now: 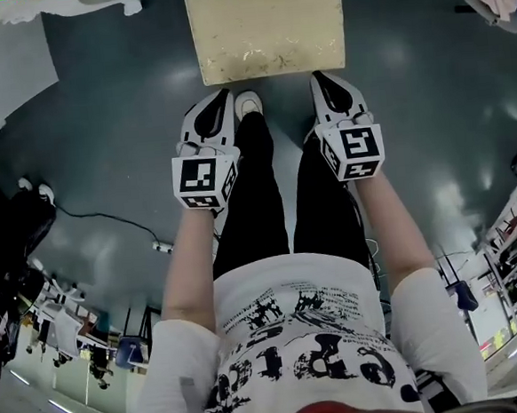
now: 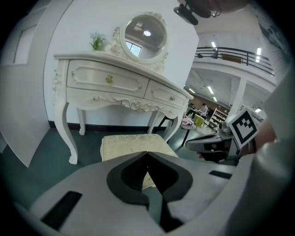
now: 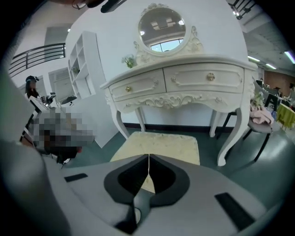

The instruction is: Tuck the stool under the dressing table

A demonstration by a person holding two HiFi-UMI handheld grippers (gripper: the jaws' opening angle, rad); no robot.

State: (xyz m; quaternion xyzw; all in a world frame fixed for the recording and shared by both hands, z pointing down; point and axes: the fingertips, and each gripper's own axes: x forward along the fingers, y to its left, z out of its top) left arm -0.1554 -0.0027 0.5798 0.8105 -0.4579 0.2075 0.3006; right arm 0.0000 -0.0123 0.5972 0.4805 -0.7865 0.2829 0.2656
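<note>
The stool stands on the dark floor, out in front of the desk and not yet under it. The left gripper and the right gripper are both held near the stool's near edge. The fingers of each one are closed with nothing between them. I cannot tell if the tips touch the stool.

What could go wrong? If one side gets pushed harder than the other, the stool may turn and bump a curly desk leg, the left one or the right one. The gap between the legs looks wide enough, but not by a lot. The top of the stool looks soft, so closed fingers could slip off it. A push up high might tip the stool forward (a low, even push seems safer to me).

Other things around: a round mirror and a small green plant stand on the desk, so a hard bump might shake them. A chair with pink cloth sits off to the right of the desk, clear of the way. A thin cable lies on the floor to the left, well apart from the stool. The person's white shoe is just near of the stool, between the two grippers. Nothing lies between the stool and the space under the desk.
</note>
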